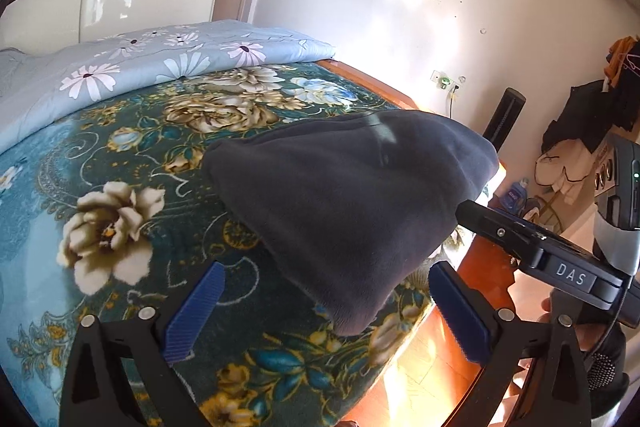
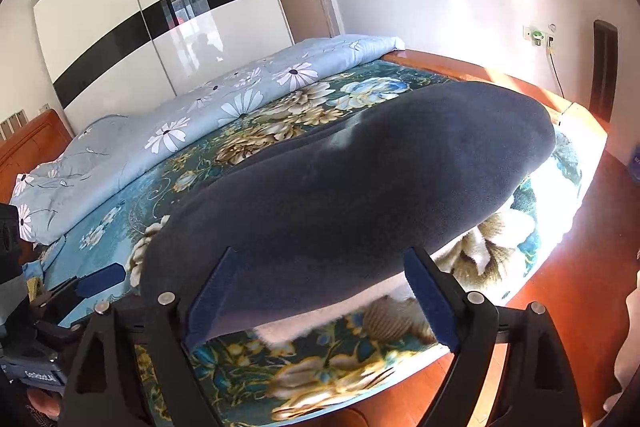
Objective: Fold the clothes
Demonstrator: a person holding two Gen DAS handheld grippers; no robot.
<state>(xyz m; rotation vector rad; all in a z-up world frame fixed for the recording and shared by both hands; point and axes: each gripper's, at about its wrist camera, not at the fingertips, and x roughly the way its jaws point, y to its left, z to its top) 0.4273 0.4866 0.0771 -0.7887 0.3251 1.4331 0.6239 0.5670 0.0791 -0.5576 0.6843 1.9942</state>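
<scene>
Two black grippers with ribbed blue finger pads frame a folded dark navy fleece garment (image 1: pixel 352 203) that lies on a teal floral plush blanket (image 1: pixel 120 163) covering the bed. In the left wrist view the left gripper (image 1: pixel 326 315) fills the bottom of the frame with its jaws spread wide and nothing between them; the garment's nearest corner points down into the gap between the two pads, reaching just past their tips, though whether the cloth touches either pad cannot be told. The garment spreads from there toward the centre right of that frame, its far edge close to the orange wooden bed frame (image 1: pixel 400 95). The right gripper (image 1: pixel 464 213) enters from the right edge of the same picture as a black bar marked DAS, its tip right at the garment's right-hand edge. In the right wrist view the right gripper (image 2: pixel 318 297) also stands wide open and holds nothing; the garment (image 2: pixel 360 187) bulks across the centre of the frame, and its near hem sits between the spread pads and partly behind the left-hand one. The left gripper (image 2: pixel 100 279) shows at the lower left of that picture, beside the garment's left end. A pale blue daisy-print quilt (image 2: pixel 192 119) lies bunched along the far side of the bed, well apart from the garment.
</scene>
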